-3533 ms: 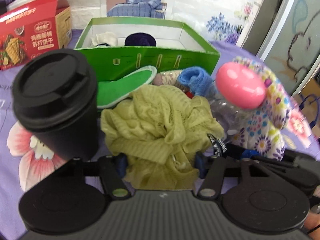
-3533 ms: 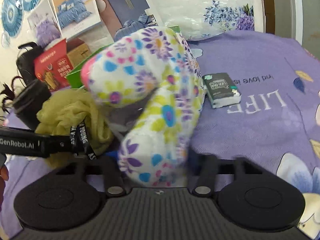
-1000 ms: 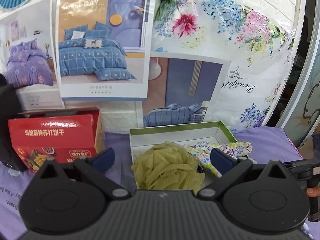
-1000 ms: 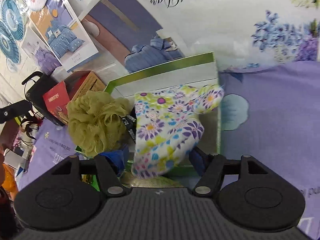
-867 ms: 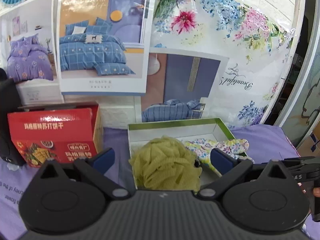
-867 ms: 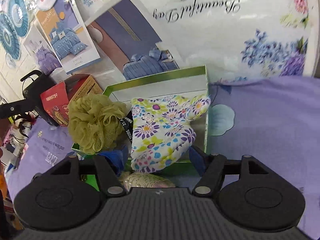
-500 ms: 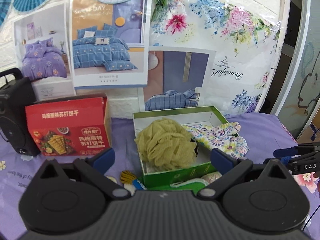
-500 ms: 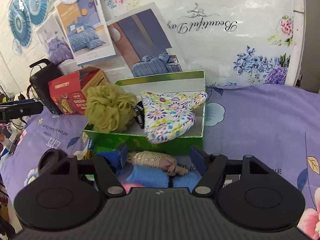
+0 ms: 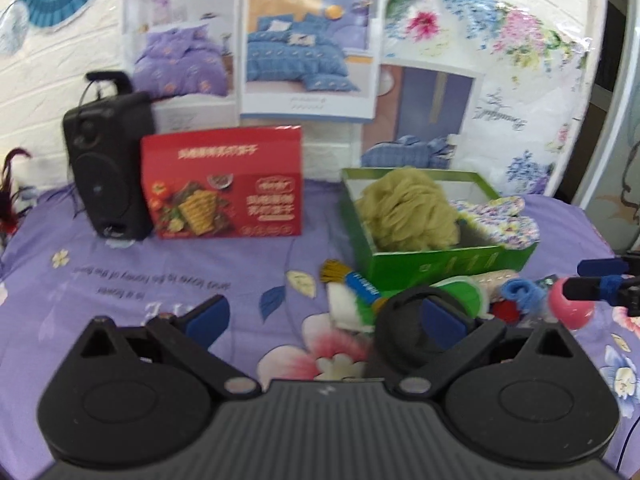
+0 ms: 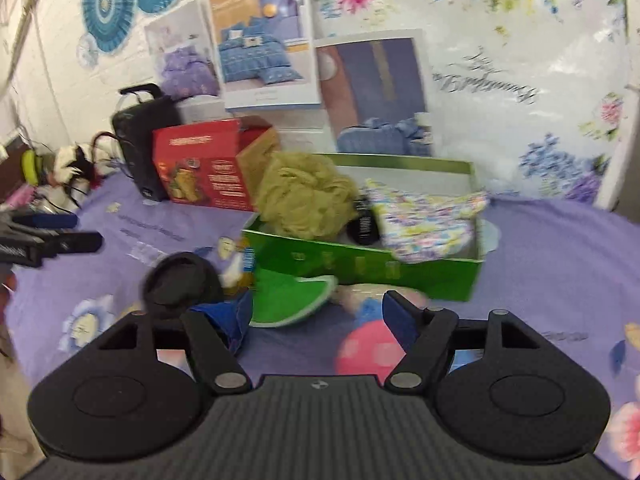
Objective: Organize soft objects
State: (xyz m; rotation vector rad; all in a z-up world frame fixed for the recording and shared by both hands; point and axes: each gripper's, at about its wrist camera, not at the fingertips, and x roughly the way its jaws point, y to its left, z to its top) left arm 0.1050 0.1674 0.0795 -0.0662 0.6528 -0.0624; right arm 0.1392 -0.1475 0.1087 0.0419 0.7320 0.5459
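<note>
The left gripper and the right gripper both gape wide, holding nothing. Ahead, the green box holds the olive mesh puff and floral mitt. The clutter before the box's near wall is blurred, partly hidden behind the fingers.

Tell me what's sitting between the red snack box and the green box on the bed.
Nothing; in the left wrist view, only bare purple bedsheet separates the red snack box from the green box. The right wrist view shows them overlapping, so it cannot confirm the gap.
</note>
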